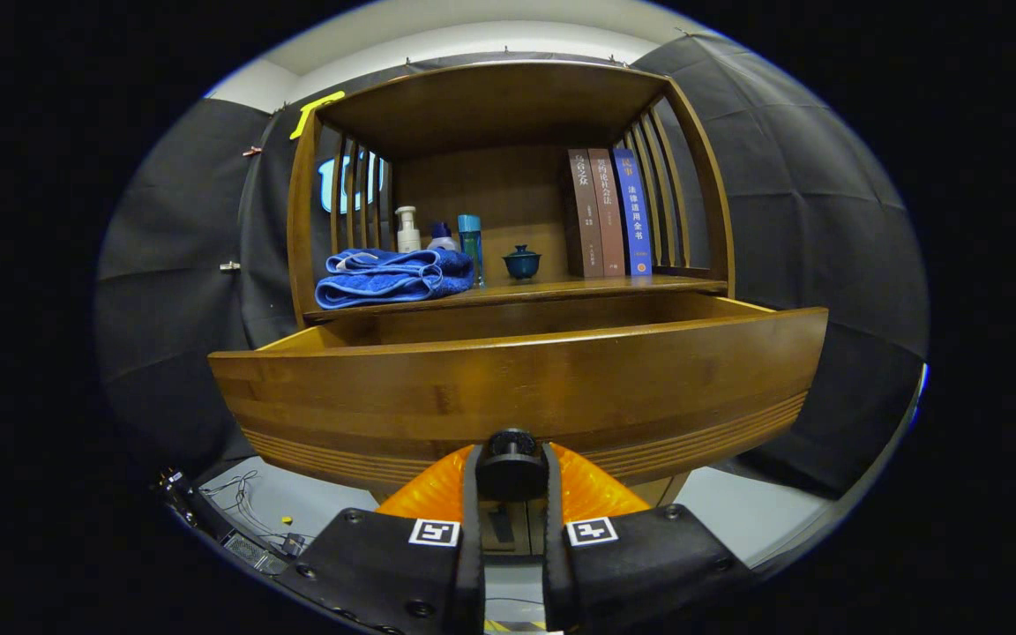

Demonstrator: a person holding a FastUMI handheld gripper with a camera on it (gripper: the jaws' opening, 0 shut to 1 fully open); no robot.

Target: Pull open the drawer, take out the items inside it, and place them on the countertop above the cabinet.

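While the drawer [517, 388] stands pulled out, gripper [511, 481] fingers [471, 494] clamp its black knob [511, 465]; blue towel [393, 275] lies on countertop [596, 287].

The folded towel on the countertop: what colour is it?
Blue, seen in the gripper view: the folded blue towel lies left of the small teal lidded cup.

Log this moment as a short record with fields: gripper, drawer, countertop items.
gripper: two-finger gripper with orange fingers, shut on round black drawer knob
drawer: wooden drawer pulled open; inside hidden behind its front panel
countertop: wooden countertop above the drawer
on countertop: folded blue towel, white pump bottle, blue-capped bottles, small teal lidded cup, three upright books
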